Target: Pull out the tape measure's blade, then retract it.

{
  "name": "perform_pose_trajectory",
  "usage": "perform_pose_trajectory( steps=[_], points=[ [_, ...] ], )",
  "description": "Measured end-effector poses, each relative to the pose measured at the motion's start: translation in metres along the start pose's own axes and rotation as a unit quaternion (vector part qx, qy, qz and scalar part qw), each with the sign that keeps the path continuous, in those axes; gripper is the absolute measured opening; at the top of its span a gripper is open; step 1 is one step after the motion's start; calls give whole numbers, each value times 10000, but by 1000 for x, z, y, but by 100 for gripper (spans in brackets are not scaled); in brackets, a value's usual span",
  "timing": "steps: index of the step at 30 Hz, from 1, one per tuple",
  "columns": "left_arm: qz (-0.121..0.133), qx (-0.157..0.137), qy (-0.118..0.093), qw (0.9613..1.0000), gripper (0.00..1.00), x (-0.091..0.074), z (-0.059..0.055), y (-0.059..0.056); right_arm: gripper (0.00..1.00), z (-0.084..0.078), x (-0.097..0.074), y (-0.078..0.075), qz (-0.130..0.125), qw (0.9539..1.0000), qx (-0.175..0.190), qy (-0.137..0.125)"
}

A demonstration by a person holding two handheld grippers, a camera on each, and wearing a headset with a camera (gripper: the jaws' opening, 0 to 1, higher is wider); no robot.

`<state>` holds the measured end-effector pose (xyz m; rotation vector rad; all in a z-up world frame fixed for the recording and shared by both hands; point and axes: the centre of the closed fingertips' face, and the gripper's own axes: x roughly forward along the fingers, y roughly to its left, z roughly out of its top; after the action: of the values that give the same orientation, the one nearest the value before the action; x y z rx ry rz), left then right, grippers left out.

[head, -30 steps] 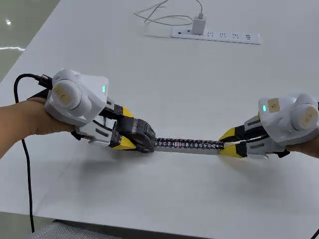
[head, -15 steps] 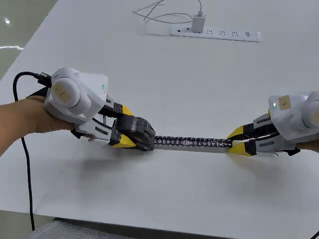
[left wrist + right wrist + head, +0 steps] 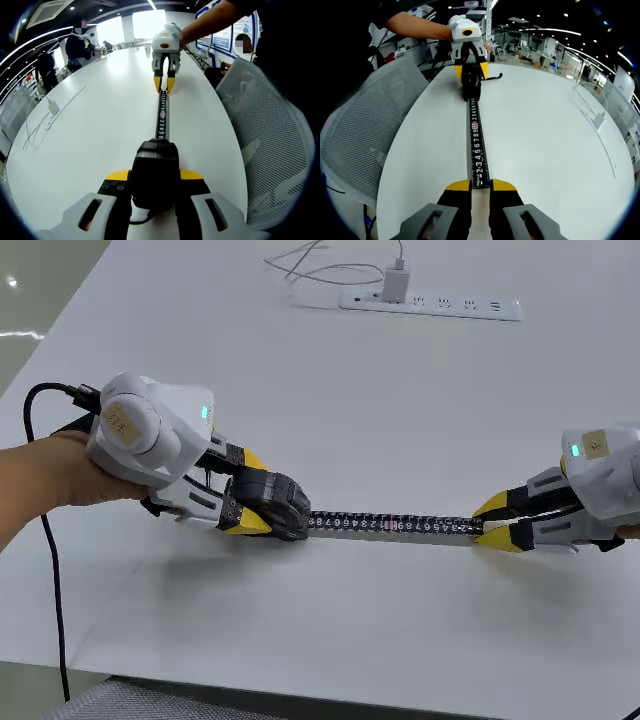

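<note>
left tongs (image 3: 255, 495) (image 3: 155, 175): closed onto the tape measure case (image 3: 280, 505) (image 3: 155, 170), one yellow tip against each side; gripped by a hand (image 3: 50, 475) at the left of the head view.
right tongs (image 3: 487, 525) (image 3: 480, 187): narrowed almost to nothing, pinching the free end of the blade (image 3: 395, 525) (image 3: 476, 140) between the yellow tips.
case look: black, chunky, rounded at the corners, matte; sitting low on the desk (image 3: 350, 400), left of centre in the head view.
blade look: thin flat strip, dark with white numerals and one red mark partway along; drawn out straight from the case mouth to the right tongs, running low along the desk; contact with the surface not clear.
numerals: 2 through 9 readable in the right gripper view, counting away from the pinched end.
tongs build: smooth white plastic bodies, black jaw arms, wedge-shaped yellow tips, a small green light on each.
desk surface: white, smooth, faintly glossy, with a curved outer edge in the gripper views.
power strip (image 3: 440, 306): long, white, at the far side of the desk, with a white charger (image 3: 397, 285) plugged in and thin pale cords looping beside it.
black cable (image 3: 50, 570): leading from the rear of the left tongs, down past the near desk edge.
mesh chair (image 3: 270, 140) (image 3: 355, 145): grey perforated back, just beside the desk.
</note>
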<state>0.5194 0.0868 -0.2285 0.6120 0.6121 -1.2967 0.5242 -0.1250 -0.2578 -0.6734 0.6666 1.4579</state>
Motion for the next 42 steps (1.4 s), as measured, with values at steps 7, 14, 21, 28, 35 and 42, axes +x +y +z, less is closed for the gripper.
perform_pose_trajectory(
  steps=[7,14,21,28,35,42],
  points=[
    [4,-9,-7,10000,28,0,0,0,8,-10,-8,-1,-34,9999,108,27],
    [6,-8,-14,10000,28,0,0,0,8,-18,-16,0,-61,9999,138,79],
    [4,-4,-21,10000,28,-1,0,-1,8,-26,-21,-1,-80,9997,178,123],
    [8,-8,-24,10000,28,-1,0,-1,8,-30,-24,-1,-102,9996,212,139],
    [9,3,-20,10000,28,0,0,-1,8,-33,-27,0,-109,9995,233,158],
    [25,21,-12,10000,28,1,0,-1,9,-32,-25,0,-130,9995,238,177]
  ],
)
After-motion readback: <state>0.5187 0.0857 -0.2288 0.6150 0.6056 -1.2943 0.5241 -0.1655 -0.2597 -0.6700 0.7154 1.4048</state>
